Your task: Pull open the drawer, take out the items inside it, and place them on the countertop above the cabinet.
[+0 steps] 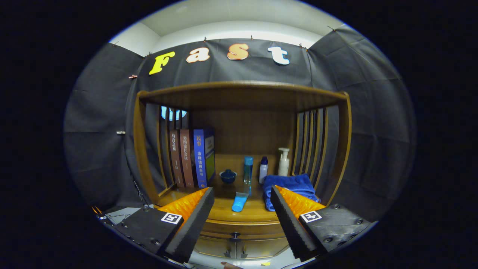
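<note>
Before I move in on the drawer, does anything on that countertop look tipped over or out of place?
One thing: the blue tube lies flat near the countertop's front edge, while the bottles behind stand upright. The blue towel is loosely bunched. The drawer looks closed. The gripper is open, holding nothing.

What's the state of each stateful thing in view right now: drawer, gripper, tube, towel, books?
drawer: closed, knob untouched
gripper: open, holding nothing
blue tube: lying flat on countertop
blue towel: folded, on countertop
books: upright, side by side
pump bottle: upright
</note>
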`<state>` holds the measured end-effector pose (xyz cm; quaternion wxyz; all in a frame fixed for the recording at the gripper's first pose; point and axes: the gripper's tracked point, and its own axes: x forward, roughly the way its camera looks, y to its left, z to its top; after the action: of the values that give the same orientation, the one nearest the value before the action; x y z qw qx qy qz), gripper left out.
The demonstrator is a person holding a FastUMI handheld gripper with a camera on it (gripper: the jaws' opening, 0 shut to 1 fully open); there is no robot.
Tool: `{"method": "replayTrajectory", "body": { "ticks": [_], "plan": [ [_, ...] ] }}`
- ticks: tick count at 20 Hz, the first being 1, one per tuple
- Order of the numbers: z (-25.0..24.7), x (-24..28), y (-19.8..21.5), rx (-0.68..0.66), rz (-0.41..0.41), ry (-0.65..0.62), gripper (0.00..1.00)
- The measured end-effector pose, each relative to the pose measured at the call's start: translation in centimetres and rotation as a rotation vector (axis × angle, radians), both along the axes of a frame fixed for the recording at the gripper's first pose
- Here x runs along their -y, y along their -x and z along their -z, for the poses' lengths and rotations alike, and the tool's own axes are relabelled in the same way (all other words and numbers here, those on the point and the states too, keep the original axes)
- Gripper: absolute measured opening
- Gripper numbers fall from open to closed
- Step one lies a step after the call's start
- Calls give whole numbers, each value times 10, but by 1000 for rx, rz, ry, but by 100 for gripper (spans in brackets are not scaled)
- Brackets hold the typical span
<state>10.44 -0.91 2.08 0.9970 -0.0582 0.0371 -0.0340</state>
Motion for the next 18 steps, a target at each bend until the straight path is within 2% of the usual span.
{"method": "replayTrajectory", "body": {
  "ticks": [8, 18],
  "plan": [
    [-36, -8, 40, 66, -25, -18, 99],
    [-35, -7, 47, 67, -20, -6, 98]
  ]
}}
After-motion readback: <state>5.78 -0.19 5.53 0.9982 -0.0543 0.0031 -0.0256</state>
